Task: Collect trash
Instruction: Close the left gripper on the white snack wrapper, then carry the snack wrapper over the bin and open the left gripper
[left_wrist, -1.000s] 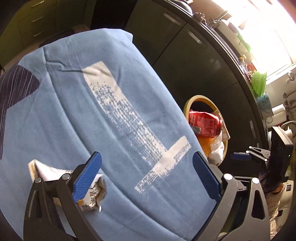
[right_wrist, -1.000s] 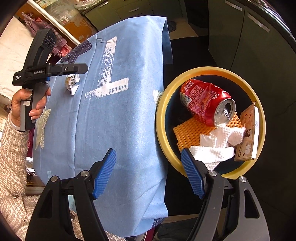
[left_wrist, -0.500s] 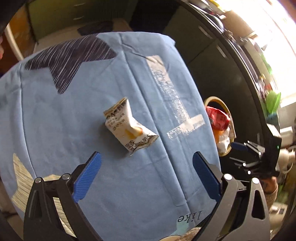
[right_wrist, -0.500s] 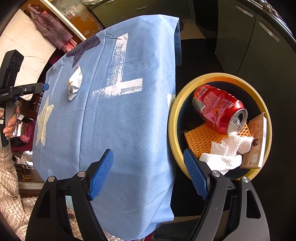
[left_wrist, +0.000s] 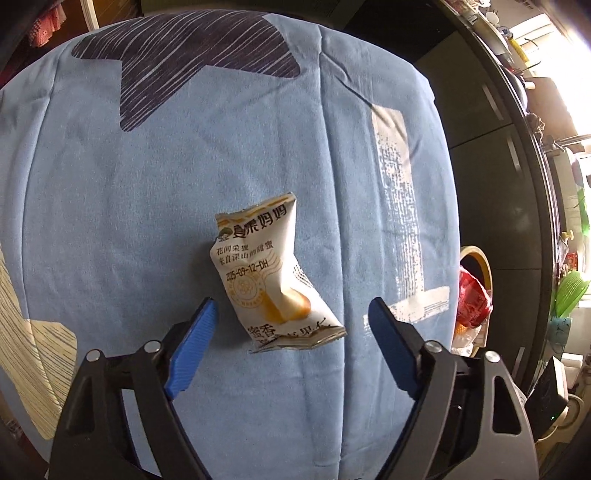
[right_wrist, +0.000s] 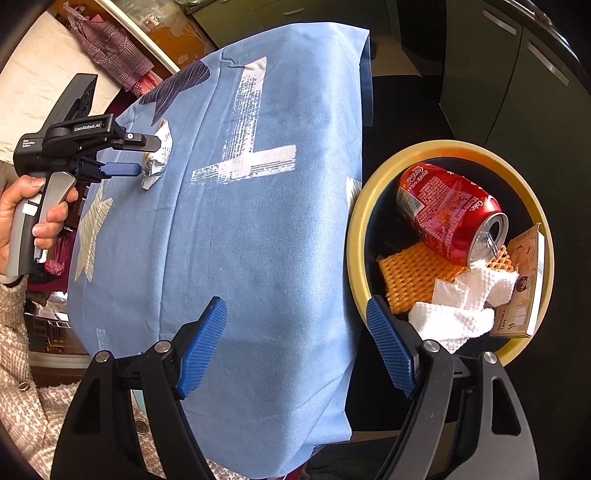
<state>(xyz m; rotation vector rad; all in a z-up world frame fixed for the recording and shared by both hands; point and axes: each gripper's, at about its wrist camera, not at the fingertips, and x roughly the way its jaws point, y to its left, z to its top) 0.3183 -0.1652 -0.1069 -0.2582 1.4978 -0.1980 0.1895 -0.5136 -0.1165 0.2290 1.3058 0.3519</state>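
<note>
The left gripper (left_wrist: 291, 314) has swung over the wrapper (left_wrist: 275, 275) mid-table, its spread jaws just closing around it without touching yet, so the pickup looks imminent.

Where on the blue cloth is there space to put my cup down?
The blue cloth is bare between the white stripes and its near edge. The wrapper and left gripper fill the far side; the bin is crowded.

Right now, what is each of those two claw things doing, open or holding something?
Left gripper: open, just been closing around the snack wrapper, not pressing on it.
Right gripper: open, empty.
</note>
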